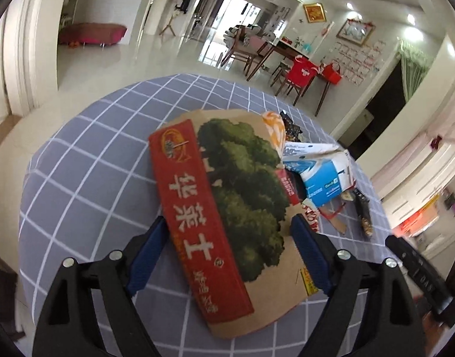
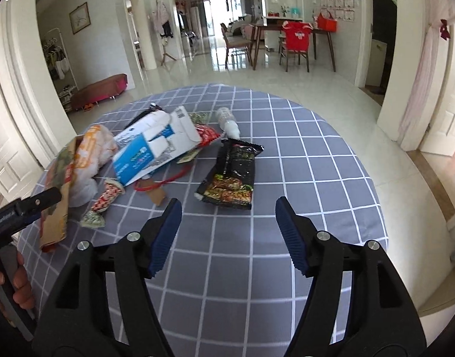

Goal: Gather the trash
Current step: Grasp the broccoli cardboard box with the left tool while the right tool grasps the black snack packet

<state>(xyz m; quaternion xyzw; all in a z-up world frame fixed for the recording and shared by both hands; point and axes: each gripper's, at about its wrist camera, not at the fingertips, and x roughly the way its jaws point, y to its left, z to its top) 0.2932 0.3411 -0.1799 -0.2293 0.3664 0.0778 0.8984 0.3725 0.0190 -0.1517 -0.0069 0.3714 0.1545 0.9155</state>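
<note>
A flattened cardboard box (image 1: 227,196) with a red strip and a green vegetable picture lies on the round table (image 1: 87,160). My left gripper (image 1: 229,226) is open and straddles its near half, one blue pad at each long edge, not pressing. Right of it lie a torn blue-and-white carton (image 1: 319,175) and a black wrapper (image 1: 364,211). In the right wrist view my right gripper (image 2: 227,208) is open over bare cloth, just short of a black noodle wrapper (image 2: 230,178). Beyond are the carton (image 2: 150,145), a clear plastic bottle (image 2: 227,120) and a red-and-white candy wrapper (image 2: 108,196).
The table (image 2: 302,154) wears a grey-blue checked cloth; its right half holds no litter. An orange-and-white plastic bag (image 2: 93,151) rests against the cardboard (image 2: 57,208). A person's hand (image 2: 19,285) holds the left gripper's handle. Dining chairs and a table stand far behind on the tiled floor.
</note>
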